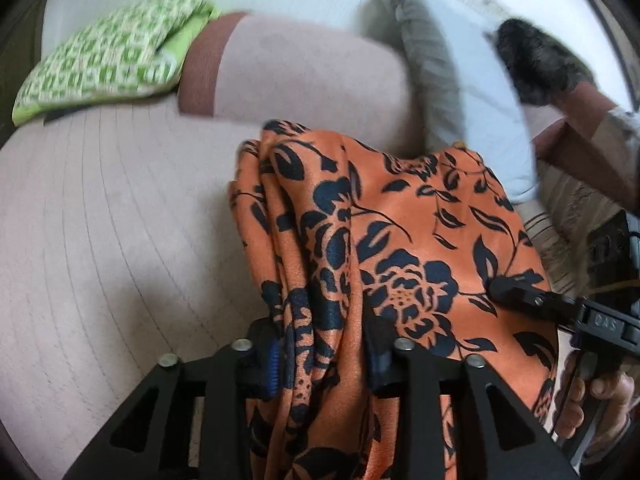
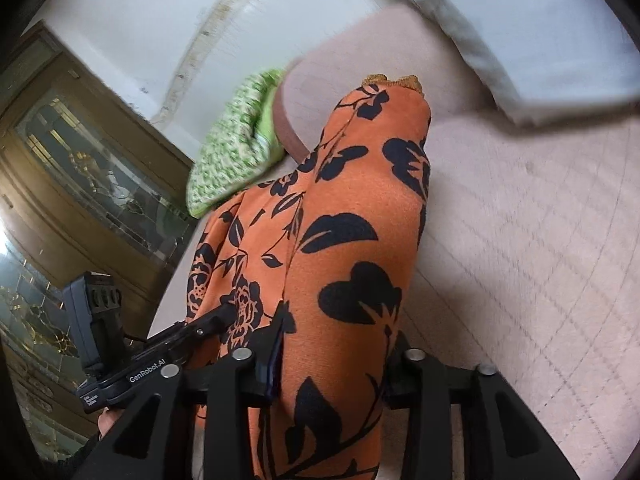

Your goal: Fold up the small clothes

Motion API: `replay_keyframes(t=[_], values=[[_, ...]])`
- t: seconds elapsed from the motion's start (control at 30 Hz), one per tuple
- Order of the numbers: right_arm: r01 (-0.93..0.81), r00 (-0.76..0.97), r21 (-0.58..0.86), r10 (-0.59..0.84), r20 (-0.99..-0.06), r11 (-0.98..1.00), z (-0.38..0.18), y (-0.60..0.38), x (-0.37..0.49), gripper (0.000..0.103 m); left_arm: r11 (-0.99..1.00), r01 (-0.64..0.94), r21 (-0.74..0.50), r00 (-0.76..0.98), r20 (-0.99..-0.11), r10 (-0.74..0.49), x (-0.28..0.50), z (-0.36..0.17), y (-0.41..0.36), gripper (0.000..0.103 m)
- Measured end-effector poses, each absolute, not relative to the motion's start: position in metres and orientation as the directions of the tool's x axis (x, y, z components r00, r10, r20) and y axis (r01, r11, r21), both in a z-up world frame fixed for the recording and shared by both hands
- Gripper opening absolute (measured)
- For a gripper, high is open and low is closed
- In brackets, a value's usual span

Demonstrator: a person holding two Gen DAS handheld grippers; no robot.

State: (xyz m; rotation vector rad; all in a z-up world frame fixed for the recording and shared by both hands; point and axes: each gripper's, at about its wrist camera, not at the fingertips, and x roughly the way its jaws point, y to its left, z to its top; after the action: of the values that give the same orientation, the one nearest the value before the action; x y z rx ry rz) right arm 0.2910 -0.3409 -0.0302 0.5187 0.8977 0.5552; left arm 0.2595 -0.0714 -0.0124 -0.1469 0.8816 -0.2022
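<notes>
Home bedroom or sitting room: pink quilted mattress (image 1: pixel 100 220) with pink bolster (image 1: pixel 304 68), green patterned pillow (image 1: pixel 108 56), white plastered wall (image 2: pixel 132 32), ornate wood-and-glass door (image 2: pixel 88 168).

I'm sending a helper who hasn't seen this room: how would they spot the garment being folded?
Find the pale pink bed. Above it, the garment hangs bunched between two black grippers. It is the only orange cloth with black flowers; the pillow behind is green-and-white.

Orange cloth (image 1: pixel 400 216) — black flowers; green-checked pillow (image 1: pixel 108 60)
</notes>
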Motion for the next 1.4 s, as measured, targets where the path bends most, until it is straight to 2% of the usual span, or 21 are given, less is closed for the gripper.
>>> replay_keyframes(t=[0.07, 0.1, 0.13, 0.17, 0.27, 0.37, 0.43, 0.53, 0.6, 0.67, 0.8, 0.9, 0.93, 1.0, 1.03, 1.23, 1.4], values=[[-0.156, 0.467, 0.578, 0.575, -0.671, 0.801, -0.056, -0.341, 0.293, 0.049, 0.982, 0.068, -0.176, 0.544, -0.818, -0.184, 0.269, -0.042, -0.067, 0.043], [-0.125, 0.46, 0.533, 0.525, -0.716, 0.837, -0.063, -0.342, 0.291, 0.051, 0.981, 0.063, -0.184, 0.538, -0.822, -0.189, 0.269, -0.047, -0.063, 0.049], [-0.127, 0.474, 0.526, 0.518, -0.712, 0.841, -0.063, -0.344, 0.287, 0.052, 0.975, 0.069, -0.211, 0.555, -0.804, -0.213, 0.264, -0.045, -0.056, 0.055], [-0.136, 0.499, 0.526, 0.516, -0.696, 0.84, -0.058, -0.347, 0.28, 0.052, 0.977, 0.061, -0.204, 0.573, -0.794, -0.202, 0.257, -0.036, -0.05, 0.057], [-0.146, 0.59, 0.482, 0.467, -0.658, 0.864, -0.025, -0.351, 0.26, 0.052, 0.98, 0.065, -0.188, 0.648, -0.739, -0.185, 0.234, -0.007, -0.04, 0.057], [-0.234, 0.609, 0.529, 0.547, -0.574, 0.816, 0.001, -0.339, 0.238, 0.058, 0.983, 0.104, -0.153, 0.702, -0.689, -0.182, 0.205, 0.01, -0.042, 0.062], [-0.258, 0.578, 0.543, 0.578, -0.576, 0.799, -0.004, -0.325, 0.229, 0.068, 0.989, 0.11, -0.103, 0.679, -0.719, -0.15, 0.202, -0.002, -0.05, 0.065], [-0.194, 0.457, 0.561, 0.58, -0.674, 0.805, -0.05, -0.314, 0.235, 0.069, 0.996, 0.08, -0.033, 0.531, -0.844, -0.07, 0.216, -0.049, -0.055, 0.073], [-0.142, 0.483, 0.591, 0.577, -0.659, 0.794, -0.05, -0.321, 0.232, 0.068, 0.993, 0.047, -0.108, 0.529, -0.841, -0.116, 0.211, -0.054, -0.046, 0.073], [-0.162, 0.509, 0.561, 0.556, -0.657, 0.812, -0.027, -0.319, 0.23, 0.068, 0.997, 0.028, -0.075, 0.567, -0.82, -0.077, 0.206, -0.041, -0.044, 0.077], [-0.209, 0.561, 0.504, 0.525, -0.64, 0.838, 0.004, -0.315, 0.252, 0.068, 0.998, 0.059, -0.03, 0.578, -0.814, -0.059, 0.206, -0.035, -0.049, 0.077], [-0.139, 0.568, 0.527, 0.503, -0.651, 0.839, -0.009, -0.32, 0.287, 0.07, 0.998, 0.054, -0.037, 0.575, -0.816, -0.061, 0.206, -0.038, -0.048, 0.077], [-0.115, 0.56, 0.524, 0.491, -0.667, 0.844, -0.019, -0.318, 0.295, 0.076, 0.998, 0.051, -0.036, 0.574, -0.817, -0.059, 0.206, -0.038, -0.048, 0.077], [-0.021, 0.472, 0.526, 0.472, -0.744, 0.85, -0.059, -0.313, 0.324, 0.077, 0.998, 0.052, -0.043, 0.569, -0.82, -0.065, 0.207, -0.041, -0.045, 0.077], [0.004, 0.478, 0.528, 0.462, -0.747, 0.849, -0.066, -0.316, 0.326, 0.077, 0.997, 0.057, -0.058, 0.568, -0.819, -0.081, 0.206, -0.041, -0.044, 0.078], [-0.062, 0.597, 0.485, 0.422, -0.682, 0.872, -0.014, -0.314, 0.268, 0.077, 0.999, 0.046, -0.021, 0.593, -0.804, -0.045, 0.183, -0.027, -0.04, 0.078], [-0.098, 0.671, 0.338, 0.313, -0.672, 0.936, 0.014, -0.307, 0.17, 0.077, 0.999, 0.036, -0.019, 0.65, -0.759, -0.037, 0.139, -0.004, -0.04, 0.079]])
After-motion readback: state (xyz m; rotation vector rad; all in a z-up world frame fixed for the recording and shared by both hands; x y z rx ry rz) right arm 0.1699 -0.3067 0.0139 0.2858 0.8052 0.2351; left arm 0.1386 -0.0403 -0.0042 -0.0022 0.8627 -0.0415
